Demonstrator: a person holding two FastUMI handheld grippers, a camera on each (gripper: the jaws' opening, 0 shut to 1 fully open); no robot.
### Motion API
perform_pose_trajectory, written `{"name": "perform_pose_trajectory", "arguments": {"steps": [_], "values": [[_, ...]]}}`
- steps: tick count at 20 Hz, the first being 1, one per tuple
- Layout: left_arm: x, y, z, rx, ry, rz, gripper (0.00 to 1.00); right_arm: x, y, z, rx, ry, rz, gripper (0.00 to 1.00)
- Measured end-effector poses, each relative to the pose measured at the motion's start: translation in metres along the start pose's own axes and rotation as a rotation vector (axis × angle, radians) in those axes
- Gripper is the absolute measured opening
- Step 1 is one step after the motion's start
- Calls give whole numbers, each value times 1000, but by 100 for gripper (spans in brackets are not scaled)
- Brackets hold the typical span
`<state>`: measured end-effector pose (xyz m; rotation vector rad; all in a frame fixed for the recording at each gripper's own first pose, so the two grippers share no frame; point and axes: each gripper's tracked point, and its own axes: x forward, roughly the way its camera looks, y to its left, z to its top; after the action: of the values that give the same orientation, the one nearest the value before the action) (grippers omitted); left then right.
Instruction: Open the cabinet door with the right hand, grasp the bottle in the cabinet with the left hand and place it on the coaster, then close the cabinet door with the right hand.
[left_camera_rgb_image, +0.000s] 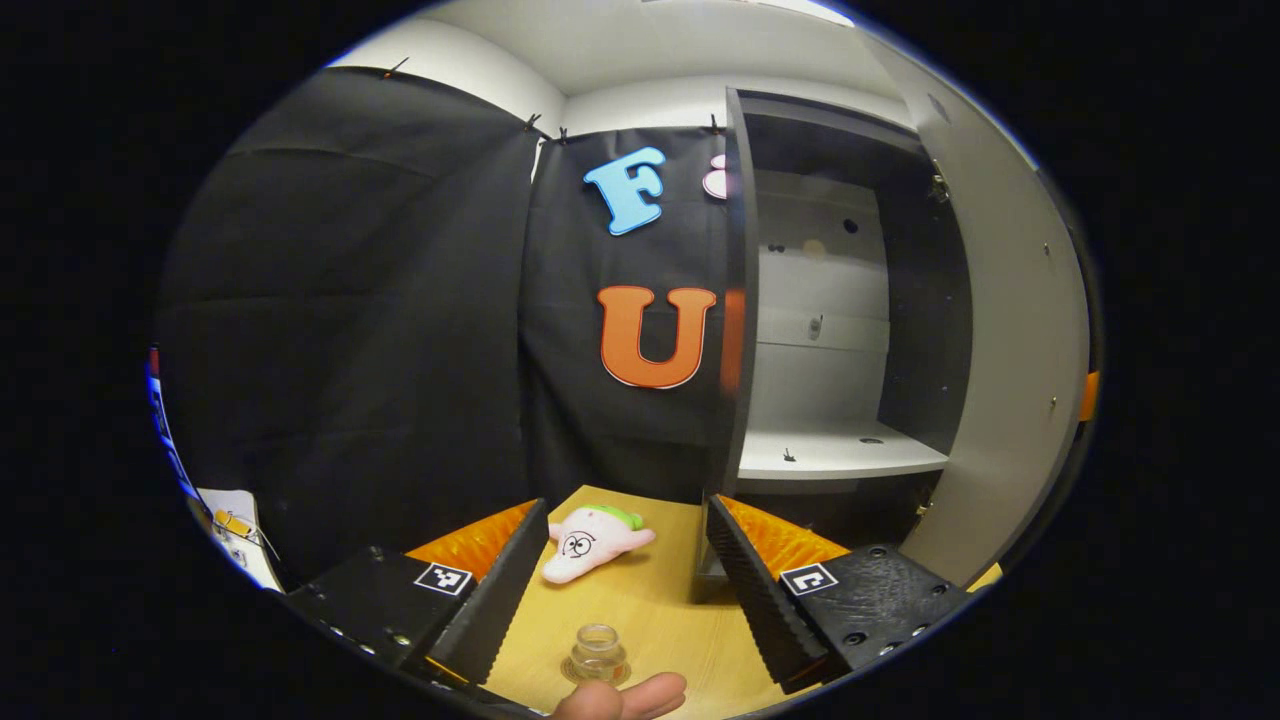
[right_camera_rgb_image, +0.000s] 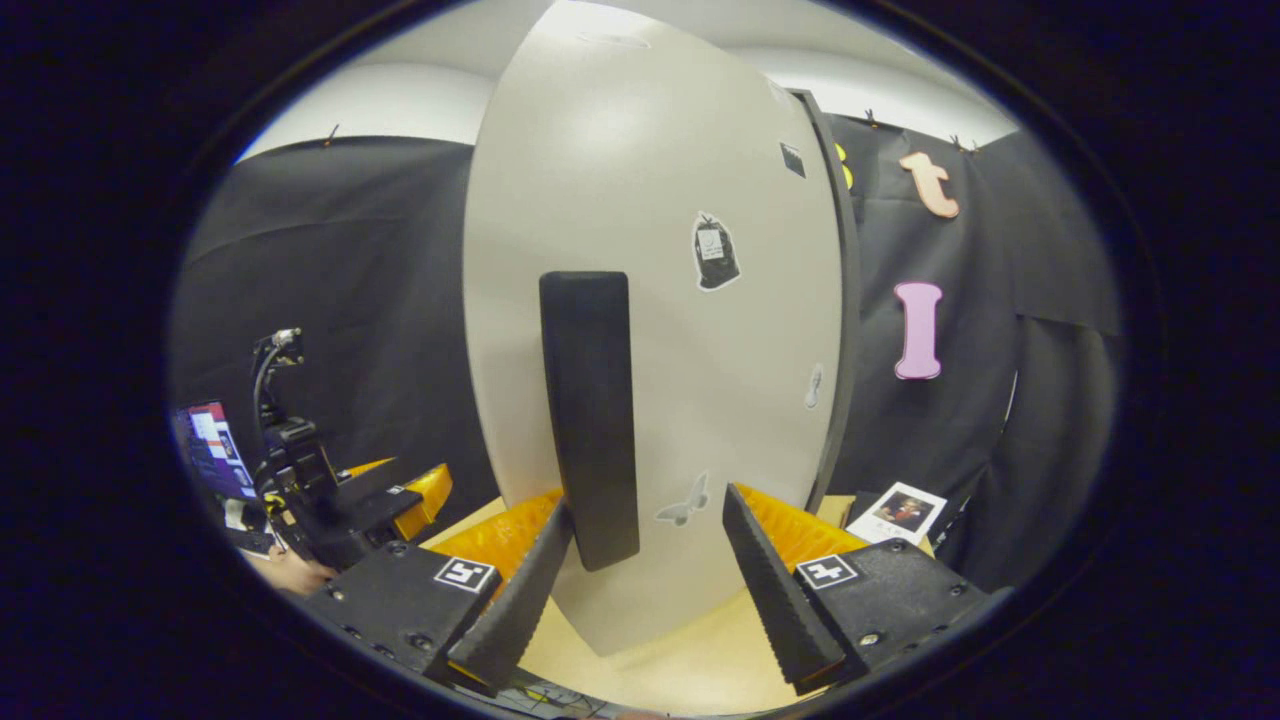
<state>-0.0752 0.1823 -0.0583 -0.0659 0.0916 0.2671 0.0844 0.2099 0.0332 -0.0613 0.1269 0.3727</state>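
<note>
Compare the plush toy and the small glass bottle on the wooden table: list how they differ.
The plush toy is soft, pink and opaque, with a green tuft and a drawn face; the bottle is clear glass and plain. The plush toy lies on its side, while the bottle stands upright with its open mouth up. The plush toy sits farther from the left gripper; the bottle sits nearer, between its fingers' tips. Both rest on the wooden table, outside the cabinet.
</note>
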Motion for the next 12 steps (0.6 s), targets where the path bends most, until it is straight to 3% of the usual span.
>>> {"name": "perform_pose_trajectory", "arguments": {"steps": [2,7,12], "values": [[6,15,5,-2,-14,1,95,11,8,2,25,1,-5,92],[13,33,13,24,-35,-8,95,43,23,9,102,2,-1,97],[5,54,11,65,-29,24,95,74,40,22,71,-16,2,98]]}}
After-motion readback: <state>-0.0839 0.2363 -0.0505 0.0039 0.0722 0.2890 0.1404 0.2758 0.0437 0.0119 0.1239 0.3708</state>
